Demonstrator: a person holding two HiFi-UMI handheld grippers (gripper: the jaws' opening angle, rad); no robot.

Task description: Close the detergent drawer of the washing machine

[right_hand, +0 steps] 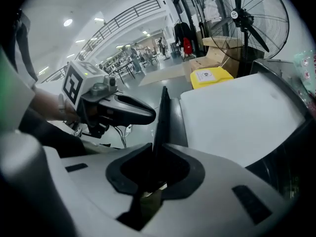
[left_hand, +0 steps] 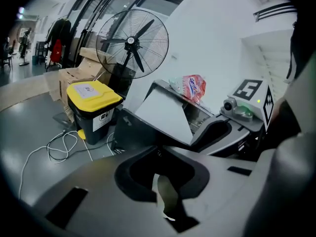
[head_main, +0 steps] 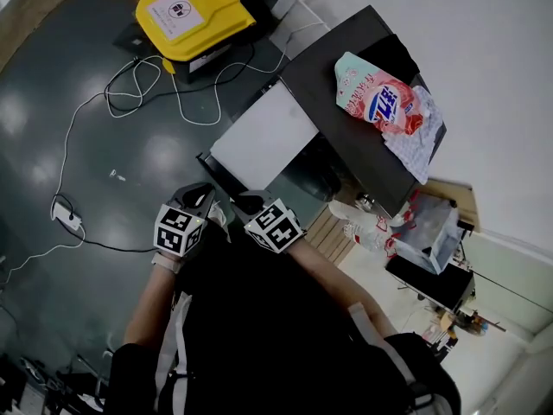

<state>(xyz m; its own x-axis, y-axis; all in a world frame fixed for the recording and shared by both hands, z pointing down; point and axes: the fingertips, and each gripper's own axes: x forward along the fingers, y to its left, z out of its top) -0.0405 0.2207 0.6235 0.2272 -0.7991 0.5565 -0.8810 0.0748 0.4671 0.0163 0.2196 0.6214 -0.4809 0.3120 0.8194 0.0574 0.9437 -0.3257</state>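
The dark washing machine (head_main: 346,80) has its detergent drawer (head_main: 263,137) pulled out towards me: a white top with a dark front panel (head_main: 216,173). In the right gripper view that panel (right_hand: 163,115) runs edge-on down between the tips of my right gripper (right_hand: 157,149), which is shut on it beside the white drawer top (right_hand: 237,117). In the head view the right gripper (head_main: 246,201) sits at the panel's near corner. My left gripper (head_main: 206,195) hangs just left of it, short of the drawer (left_hand: 165,112), its tips (left_hand: 159,151) shut on nothing.
A pink detergent bag (head_main: 384,102) and a cloth (head_main: 416,141) lie on the machine's top. A yellow-lidded bin (head_main: 194,11) stands on the floor beyond the drawer, with white cables (head_main: 138,85) looping beside it. A big floor fan (left_hand: 132,43) stands behind.
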